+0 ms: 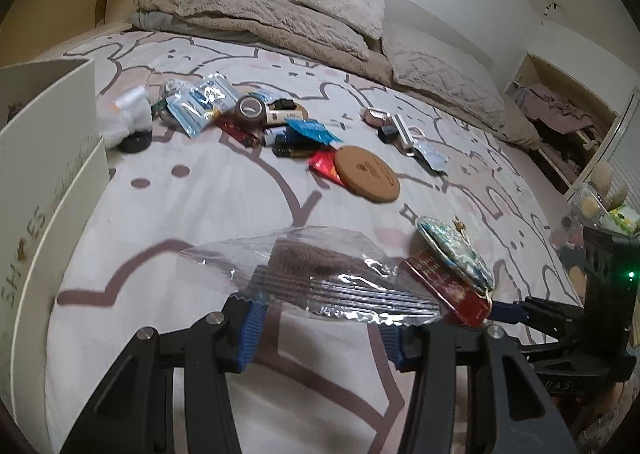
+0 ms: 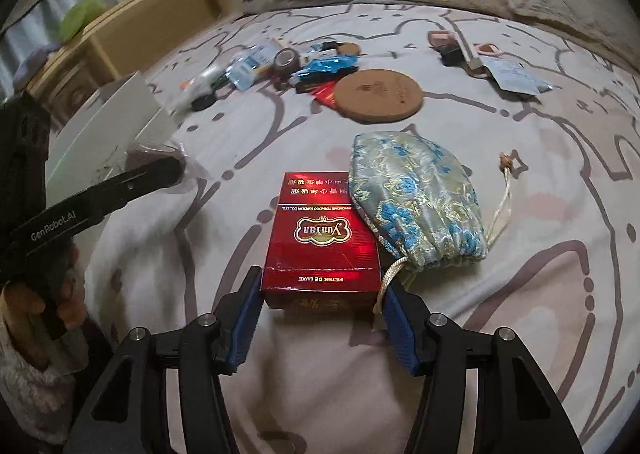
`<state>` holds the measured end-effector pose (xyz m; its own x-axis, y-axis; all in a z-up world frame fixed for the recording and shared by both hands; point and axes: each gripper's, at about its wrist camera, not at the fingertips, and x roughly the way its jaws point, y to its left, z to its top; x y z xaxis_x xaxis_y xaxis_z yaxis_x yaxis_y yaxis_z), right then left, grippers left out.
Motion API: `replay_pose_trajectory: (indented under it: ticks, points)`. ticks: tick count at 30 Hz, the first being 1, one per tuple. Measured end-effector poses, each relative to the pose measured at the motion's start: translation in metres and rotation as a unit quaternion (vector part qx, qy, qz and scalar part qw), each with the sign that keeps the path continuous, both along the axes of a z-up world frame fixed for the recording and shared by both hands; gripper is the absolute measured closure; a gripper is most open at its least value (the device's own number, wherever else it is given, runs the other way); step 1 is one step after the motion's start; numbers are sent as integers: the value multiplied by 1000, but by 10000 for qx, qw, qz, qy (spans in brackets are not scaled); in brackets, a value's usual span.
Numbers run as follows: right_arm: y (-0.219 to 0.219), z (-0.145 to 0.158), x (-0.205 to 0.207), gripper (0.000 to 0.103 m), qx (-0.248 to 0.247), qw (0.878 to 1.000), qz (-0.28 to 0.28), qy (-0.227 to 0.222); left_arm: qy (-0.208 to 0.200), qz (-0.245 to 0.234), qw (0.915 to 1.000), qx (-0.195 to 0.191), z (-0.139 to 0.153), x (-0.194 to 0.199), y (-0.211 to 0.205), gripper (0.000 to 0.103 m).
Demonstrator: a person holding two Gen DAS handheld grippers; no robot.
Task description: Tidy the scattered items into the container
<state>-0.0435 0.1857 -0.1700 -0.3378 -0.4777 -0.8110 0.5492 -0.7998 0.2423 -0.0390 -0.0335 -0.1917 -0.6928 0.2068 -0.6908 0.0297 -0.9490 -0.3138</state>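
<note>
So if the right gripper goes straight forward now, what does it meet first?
The right gripper already holds the red cigarette pack; straight beyond, probably the round cork coaster, though depth is unclear.

We see a clear plastic packet (image 1: pixel 316 274) with something brown and fuzzy inside, its crimped edge pinched between blue pads and its body lifted off the bed. Just beside it, a red cigarette pack (image 2: pixel 322 242) lies flat on the patterned sheet, its near end between the other blue pads. A blue-and-gold brocade drawstring pouch (image 2: pixel 416 198) leans against the pack's right side, its cord trailing toward us. Farther up the bed, a round cork coaster (image 2: pixel 378 94) partly covers a red sachet, and a scattered pile nearby includes a tape roll (image 1: pixel 251 109). The white box (image 1: pixel 52 158) stands open at the left edge.
</note>
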Motion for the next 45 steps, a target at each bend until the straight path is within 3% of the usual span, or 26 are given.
replay_pose_trajectory:
  ticks: [3,5,6,15,18,21,28,34,39,41,45]
  points:
    - [2,1,1,37,44,10000,-61,53,-52,-36,10000,-25,-3,5,4,54]
    - [6,4,1,6,28,9999,-124,107,-102,-63,9999,-45,-6,6,5,54]
    - [9,7,3,4,3,9997,-136,181,-126,-70,9999,-56,-7,7,6,54]
    - [36,30,9,4,-327,9960,-556,616,-316,-148,9993,-149,-15,6,12,54]
    - [38,27,5,4,-834,9958,-257,289,-375,-180,9991,-126,-18,5,13,54]
    - [29,19,3,4,-986,9951,86,-26,-402,-218,9989,-122,-19,5,14,54]
    - [12,-9,-14,4,-316,9991,19,-274,-438,-328,9984,-119,-21,4,18,54]
    - [7,-16,-17,4,246,9996,-119,17,-541,-340,9979,-58,-25,2,17,53]
    - [7,-5,-11,5,270,9985,-195,434,-644,-292,9974,-146,-30,0,16,53]
    - [3,-4,-10,18,338,9979,-150,523,-645,-317,9971,-240,-31,1,18,53]
    - [-13,-8,-11,23,641,9958,40,651,-628,-356,9964,-441,-32,1,24,53]
